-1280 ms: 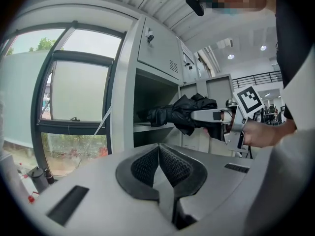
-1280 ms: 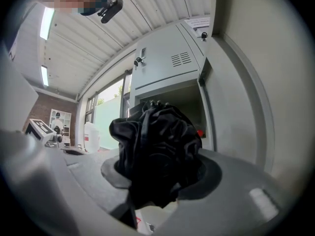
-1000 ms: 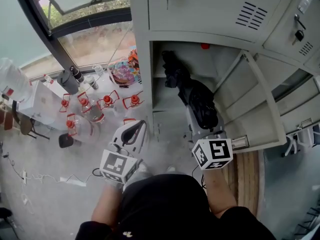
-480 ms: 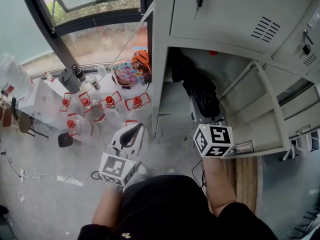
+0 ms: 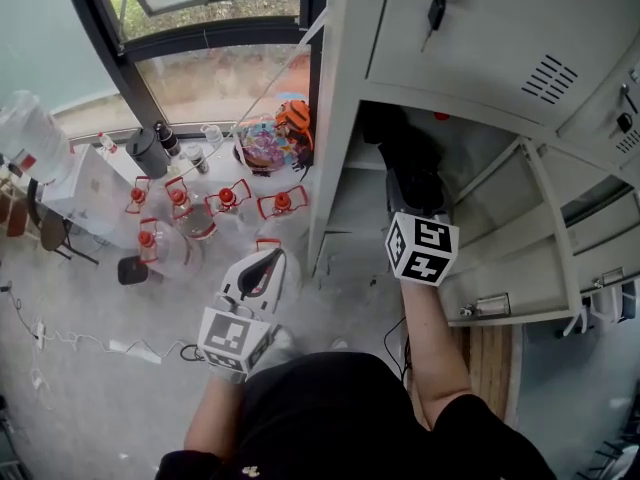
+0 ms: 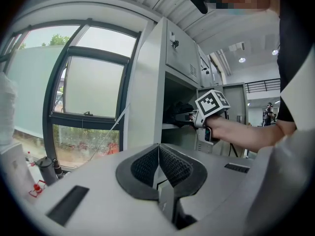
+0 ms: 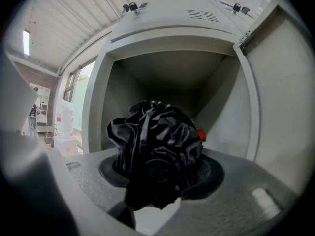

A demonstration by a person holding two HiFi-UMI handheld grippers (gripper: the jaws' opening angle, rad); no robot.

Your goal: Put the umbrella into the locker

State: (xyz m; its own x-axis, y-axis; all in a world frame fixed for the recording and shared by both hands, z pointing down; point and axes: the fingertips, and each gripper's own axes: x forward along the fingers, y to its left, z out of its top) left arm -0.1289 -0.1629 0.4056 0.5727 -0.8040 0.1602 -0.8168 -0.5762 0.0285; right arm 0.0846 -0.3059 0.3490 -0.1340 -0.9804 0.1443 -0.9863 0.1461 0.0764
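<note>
Right gripper (image 7: 160, 168) points umbrella (image 7: 155, 146) lengthwise into locker (image 7: 172, 38), jaws just easing apart but seemingly pressing it (left gripper (image 6: 158, 168) jaws together, empty).

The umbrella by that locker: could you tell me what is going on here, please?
The right tool has the folded black umbrella inside the open locker compartment; its jaws have just been opening, with the umbrella between them. The left tool is shut and empty, held low outside the locker.
</note>
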